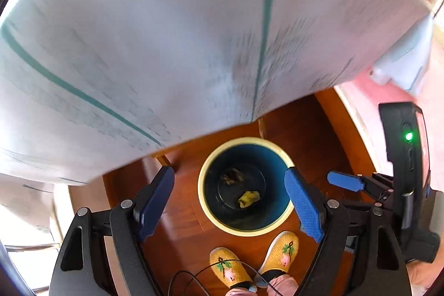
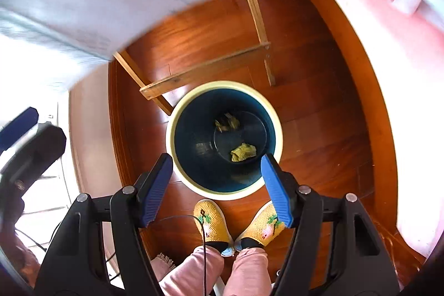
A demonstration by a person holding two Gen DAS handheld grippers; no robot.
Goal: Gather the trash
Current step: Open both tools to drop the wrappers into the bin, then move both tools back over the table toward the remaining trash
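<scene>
Ribbed blue gripper pads above round bin.

Left tongs spread above blue bin, yellow wad inside

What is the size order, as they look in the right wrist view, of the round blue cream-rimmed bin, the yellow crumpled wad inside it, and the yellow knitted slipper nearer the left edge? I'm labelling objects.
1. Round blue cream-rimmed bin.
2. Yellow knitted slipper.
3. Yellow crumpled wad, though it lies deeper, farther from the camera.
</scene>
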